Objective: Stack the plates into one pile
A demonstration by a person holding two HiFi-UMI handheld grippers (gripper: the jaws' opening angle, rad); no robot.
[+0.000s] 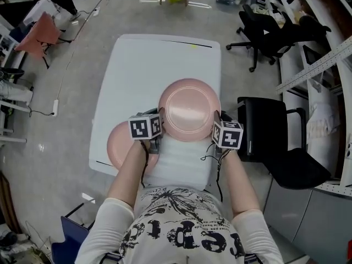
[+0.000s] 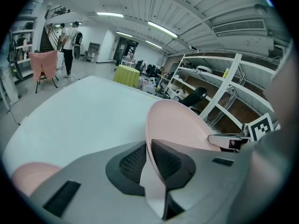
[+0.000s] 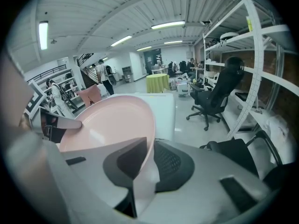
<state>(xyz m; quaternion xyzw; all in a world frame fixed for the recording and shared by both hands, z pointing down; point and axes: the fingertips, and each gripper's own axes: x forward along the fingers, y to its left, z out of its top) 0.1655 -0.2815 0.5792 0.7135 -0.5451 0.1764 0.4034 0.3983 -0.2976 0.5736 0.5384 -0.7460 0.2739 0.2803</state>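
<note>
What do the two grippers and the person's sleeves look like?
Both the left gripper and the right gripper have grey bodies and dark, mesh-textured jaw pads. Each carries a white cube with black square markers. A thin black cable runs by the right one. The sleeves are white, short.

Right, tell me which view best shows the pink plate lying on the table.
The head view: the lying plate shows its left half on the white table, its right side under the left gripper. The left gripper view catches only a pink sliver. The right gripper view misses it.
</note>
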